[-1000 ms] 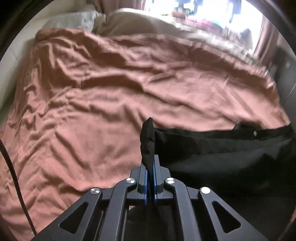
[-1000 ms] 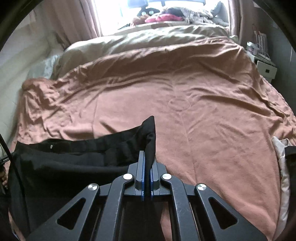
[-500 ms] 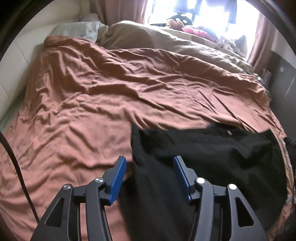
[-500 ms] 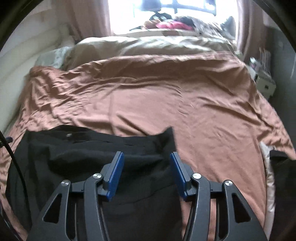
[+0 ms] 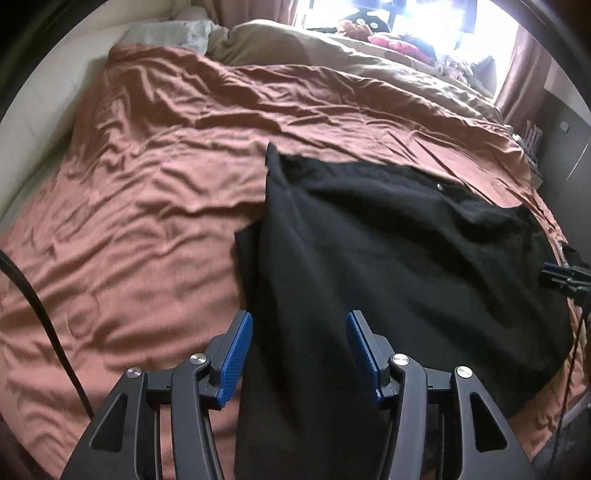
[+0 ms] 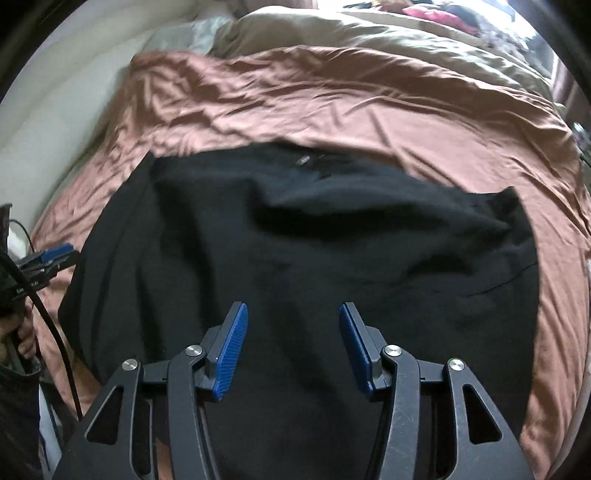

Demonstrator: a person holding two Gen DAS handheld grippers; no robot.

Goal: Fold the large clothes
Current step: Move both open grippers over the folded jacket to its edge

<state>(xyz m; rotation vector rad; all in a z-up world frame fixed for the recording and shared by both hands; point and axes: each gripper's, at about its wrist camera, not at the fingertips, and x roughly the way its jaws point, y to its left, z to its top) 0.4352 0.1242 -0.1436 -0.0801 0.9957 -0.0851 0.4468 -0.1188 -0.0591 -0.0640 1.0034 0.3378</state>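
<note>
In the left wrist view, the left gripper (image 5: 299, 354) has its jaws spread wide with nothing between the blue pads (image 5: 234, 358), and it hangs above the near left edge of the black garment (image 5: 388, 266). That garment lies spread on the rust-brown bedspread (image 5: 147, 192), its far left corner pointing toward the head of the bed and a small pale button or snap (image 5: 439, 187) showing near its far hem (too small to tell which). A black cable (image 5: 44, 314) curves across the lower left of the frame. Beyond the bedspread lies a beige duvet (image 5: 332, 55), with a pale pillow (image 5: 173, 31) at the upper left and a bright window (image 5: 424, 18) behind. At the right rim the tips of the other tool (image 5: 565, 277) just show over the garment's far edge. In the right wrist view, the right gripper (image 6: 293, 347) is likewise released, jaws wide apart and empty, poised over the middle of the black garment (image 6: 314, 251), which fills most of the lower frame and rests on the bedspread (image 6: 332, 99). The same small metallic fastener (image 6: 303, 160) sits near the garment's far edge. At the left rim, the left gripper's blue-tipped fingers (image 6: 55, 254) appear just beside the garment's left border, with a hand (image 6: 20, 336) (partly hidden) gripping below it.
</note>
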